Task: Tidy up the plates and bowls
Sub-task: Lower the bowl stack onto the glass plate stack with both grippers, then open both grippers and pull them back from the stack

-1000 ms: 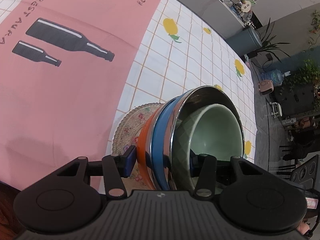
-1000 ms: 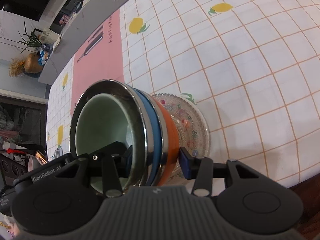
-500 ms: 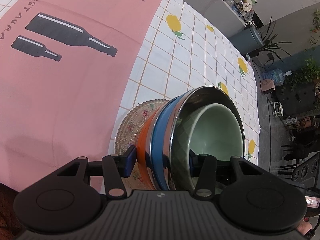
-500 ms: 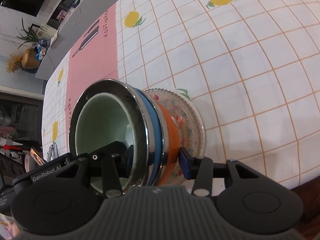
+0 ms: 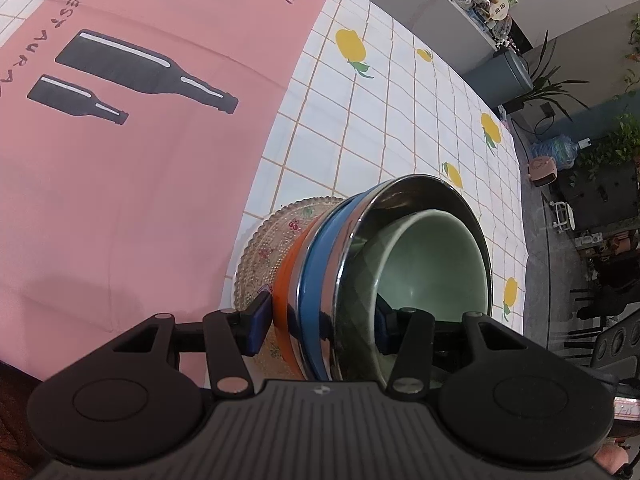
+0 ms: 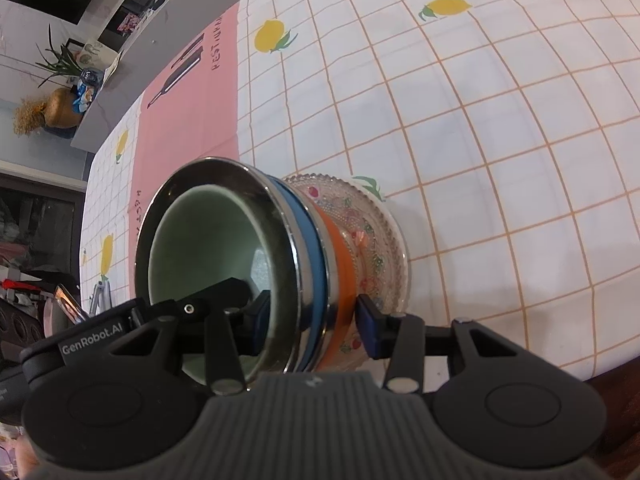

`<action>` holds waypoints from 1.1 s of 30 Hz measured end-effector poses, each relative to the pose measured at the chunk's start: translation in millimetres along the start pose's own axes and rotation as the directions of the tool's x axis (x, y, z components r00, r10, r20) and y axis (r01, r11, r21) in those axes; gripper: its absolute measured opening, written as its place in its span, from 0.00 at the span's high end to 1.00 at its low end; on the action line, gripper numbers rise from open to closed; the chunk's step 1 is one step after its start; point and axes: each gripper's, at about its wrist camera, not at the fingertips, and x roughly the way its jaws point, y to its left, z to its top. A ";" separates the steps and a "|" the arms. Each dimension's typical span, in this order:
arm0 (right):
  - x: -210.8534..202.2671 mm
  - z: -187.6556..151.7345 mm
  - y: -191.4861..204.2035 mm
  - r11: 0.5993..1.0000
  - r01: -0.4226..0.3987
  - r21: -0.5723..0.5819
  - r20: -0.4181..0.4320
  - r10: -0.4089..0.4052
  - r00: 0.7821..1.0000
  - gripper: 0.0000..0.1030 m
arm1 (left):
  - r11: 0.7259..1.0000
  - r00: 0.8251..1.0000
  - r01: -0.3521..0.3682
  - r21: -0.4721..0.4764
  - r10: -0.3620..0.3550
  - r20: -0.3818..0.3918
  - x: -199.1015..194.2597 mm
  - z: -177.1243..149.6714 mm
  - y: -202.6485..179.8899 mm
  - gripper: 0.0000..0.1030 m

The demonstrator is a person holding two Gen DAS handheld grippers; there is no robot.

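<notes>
A pale green bowl (image 5: 432,264) (image 6: 208,248) nests in a steel bowl (image 5: 420,184) (image 6: 224,164). Under them come a blue bowl (image 5: 320,256) (image 6: 308,232) and an orange bowl (image 5: 288,276) (image 6: 340,256). The stack rests on a patterned glass plate (image 5: 268,240) (image 6: 376,232) on the table. My left gripper (image 5: 320,322) is shut across the stack's rims, one pad inside the green bowl and one against the orange bowl. My right gripper (image 6: 314,320) clamps the opposite side the same way.
A pink mat (image 5: 120,160) (image 6: 192,100) printed with black bottles lies beside the stack on the lemon-print checked tablecloth (image 6: 480,120). The table's near edge (image 6: 600,380) is close to the right gripper. A counter, plants and chairs stand beyond the table.
The views shift only slightly. Both grippers keep the same hold on the stack, and the plate stays where it was on the cloth.
</notes>
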 end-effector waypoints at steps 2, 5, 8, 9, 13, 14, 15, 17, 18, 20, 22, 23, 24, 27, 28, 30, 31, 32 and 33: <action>-1.7 0.0 2.9 1.000 0.010 -0.014 0.006 -0.010 1.000 0.56 | 0.999 1.000 -0.016 0.027 0.016 0.024 -3.1 0.0 -3.7 0.46; -2.7 -0.5 5.9 0.999 0.028 -0.040 0.014 -0.027 1.000 0.54 | 0.998 0.999 -0.033 0.045 0.031 0.045 -8.1 2.9 -8.3 0.46; -3.7 -0.3 6.8 0.998 0.035 -0.043 0.013 -0.035 0.999 0.50 | 0.997 0.998 -0.040 0.059 0.037 0.051 -10.4 4.7 -10.2 0.43; -4.9 0.0 6.7 0.998 0.035 -0.044 0.017 -0.035 0.999 0.48 | 0.997 0.998 -0.042 0.063 0.039 0.057 -11.1 4.5 -10.6 0.40; -10.4 0.6 10.6 0.996 0.053 -0.078 0.042 -0.050 0.998 0.39 | 0.995 0.996 -0.056 0.083 0.051 0.068 -13.7 4.3 -12.0 0.34; -11.4 0.7 11.8 0.994 0.058 -0.088 0.045 -0.054 0.998 0.38 | 0.994 0.995 -0.065 0.093 0.058 0.078 -16.0 4.1 -13.1 0.33; -12.9 0.3 13.4 0.993 0.060 -0.100 0.047 -0.056 0.997 0.36 | 0.991 0.994 -0.077 0.109 0.067 0.089 -18.7 4.3 -14.4 0.33; -16.6 0.3 17.4 0.989 0.068 -0.128 0.060 -0.061 0.996 0.30 | 0.982 0.988 -0.105 0.155 0.085 0.128 -27.2 4.0 -19.4 0.32; -19.6 0.0 20.6 0.985 0.081 -0.152 0.077 -0.070 0.995 0.30 | 0.975 0.984 -0.126 0.184 0.098 0.150 -32.1 4.2 -23.1 0.30; -26.7 -0.6 28.6 0.971 0.119 -0.209 0.117 -0.096 0.988 0.28 | 0.955 0.974 -0.166 0.245 0.120 0.194 -42.1 3.4 -31.5 0.30; -36.5 -1.7 37.0 0.954 0.148 -0.261 0.165 -0.107 0.980 0.27 | 0.929 0.960 -0.201 0.311 0.124 0.250 -54.7 0.6 -42.4 0.30; -42.5 -2.3 40.6 0.946 0.156 -0.283 0.191 -0.104 0.976 0.27 | 0.912 0.952 -0.225 0.342 0.131 0.277 -61.5 -1.6 -48.4 0.30; -49.6 -3.6 44.6 0.939 0.161 -0.305 0.220 -0.095 0.971 0.27 | 0.899 0.945 -0.243 0.363 0.135 0.298 -67.8 -3.5 -53.7 0.29; -72.4 -7.8 55.1 0.913 0.179 -0.366 0.305 -0.063 0.950 0.27 | 0.880 0.929 -0.249 0.404 0.099 0.357 -90.5 -10.8 -65.0 0.29; -80.3 -10.2 58.2 0.905 0.186 -0.384 0.334 -0.052 0.941 0.27 | 0.871 0.919 -0.255 0.419 0.084 0.384 -97.8 -13.6 -69.1 0.27; -96.6 -17.4 63.1 0.884 0.212 -0.416 0.399 -0.031 0.916 0.26 | 0.842 0.890 -0.287 0.456 0.058 0.453 -113.8 -24.8 -78.0 0.23; -104.3 -22.3 65.4 0.873 0.231 -0.429 0.434 -0.024 0.901 0.24 | 0.825 0.872 -0.308 0.474 0.045 0.487 -119.8 -30.5 -82.9 0.23; -111.8 -28.4 67.3 0.862 0.250 -0.440 0.469 -0.017 0.883 0.23 | 0.809 0.854 -0.328 0.488 0.033 0.519 -126.1 -37.9 -86.2 0.22; -118.7 -35.0 68.9 0.851 0.273 -0.448 0.503 -0.012 0.864 0.21 | 0.795 0.833 -0.351 0.495 0.024 0.552 -131.8 -45.9 -89.0 0.18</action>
